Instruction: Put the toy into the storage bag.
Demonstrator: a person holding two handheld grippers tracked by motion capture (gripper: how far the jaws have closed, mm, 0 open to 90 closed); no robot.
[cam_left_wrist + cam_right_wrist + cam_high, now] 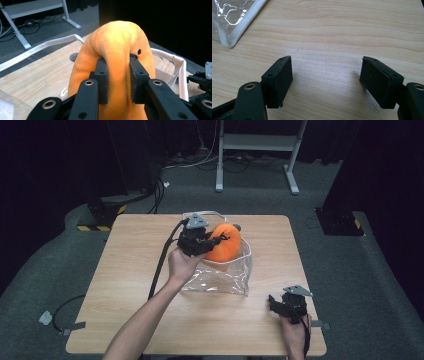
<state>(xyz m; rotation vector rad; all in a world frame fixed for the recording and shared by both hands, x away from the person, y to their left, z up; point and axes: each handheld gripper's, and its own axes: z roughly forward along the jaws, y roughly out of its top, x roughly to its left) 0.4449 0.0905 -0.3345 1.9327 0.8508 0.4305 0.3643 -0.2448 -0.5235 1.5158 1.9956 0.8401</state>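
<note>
While clamped: left tongs [117,72] on orange plush [117,45]

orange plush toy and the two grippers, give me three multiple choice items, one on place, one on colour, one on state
1. Where is the orange plush toy?
A. flat on bare wood
B. over the open clear plastic bag
C. on the floor

2. What colour is the trim on the bag's rim?
A. white
B. red
C. green

3. How do the right gripper's jaws stand?
A. clamped on the toy
B. clamped on the bag
C. apart, with nothing between them

Answers:
1 B, the high view shows the left gripper pinching the toy at the bag's mouth.
2 A, the left gripper view shows a white edge.
3 C, just wooden table lies between them.
</note>
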